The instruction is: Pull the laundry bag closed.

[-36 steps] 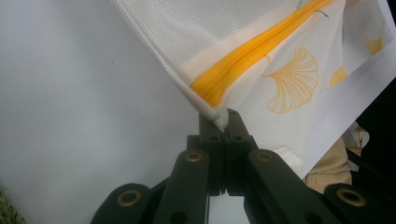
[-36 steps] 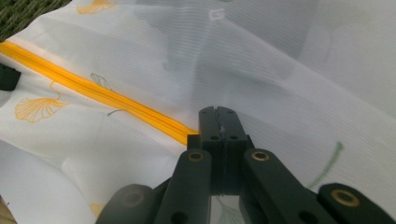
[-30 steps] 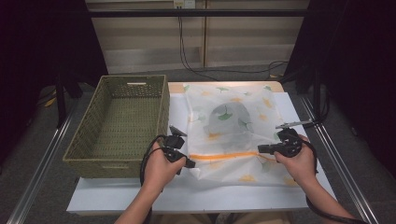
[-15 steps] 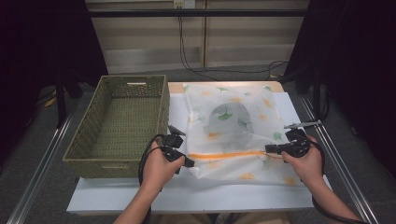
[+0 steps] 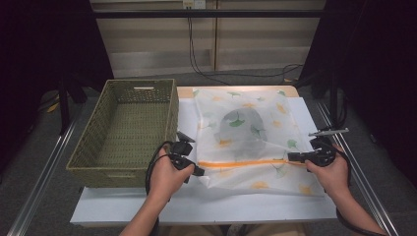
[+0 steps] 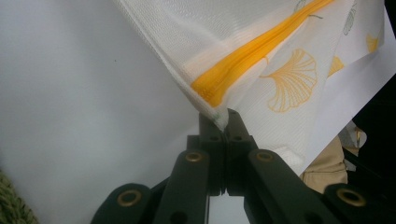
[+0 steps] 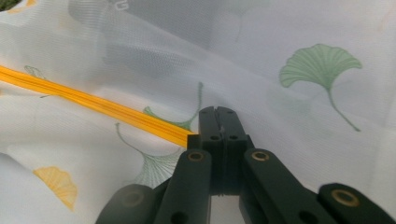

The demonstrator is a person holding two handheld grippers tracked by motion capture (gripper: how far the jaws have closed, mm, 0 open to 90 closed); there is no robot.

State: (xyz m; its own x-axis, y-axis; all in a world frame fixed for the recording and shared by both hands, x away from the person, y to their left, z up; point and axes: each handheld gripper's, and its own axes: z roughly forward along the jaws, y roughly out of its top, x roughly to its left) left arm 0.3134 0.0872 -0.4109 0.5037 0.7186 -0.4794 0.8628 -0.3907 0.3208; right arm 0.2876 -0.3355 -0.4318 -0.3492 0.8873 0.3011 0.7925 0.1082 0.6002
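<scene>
A white mesh bag [image 5: 255,113] printed with ginkgo leaves lies flat on the white table [image 5: 196,206], with a dark grey item [image 5: 241,128] showing through it. An orange zipper [image 5: 241,162] runs across its near part. My left gripper [image 5: 200,172] is shut on the bag's corner just past the zipper's left end [image 6: 205,88], and in the left gripper view its jaws [image 6: 223,119] pinch the mesh. My right gripper [image 5: 290,157] is shut at the zipper's right end, where the orange band [image 7: 93,102] runs into its closed jaws [image 7: 219,112]; what they pinch there is hidden.
An empty green woven basket [image 5: 140,84] stands on the table's left side, close to my left hand. Metal rails [image 5: 44,172] run along both sides of the table. Cables [image 5: 196,59] hang at the back wall.
My right gripper has slid to the right along the zipper line, and the orange band now reaches farther right. The left gripper has kept its hold in place.
</scene>
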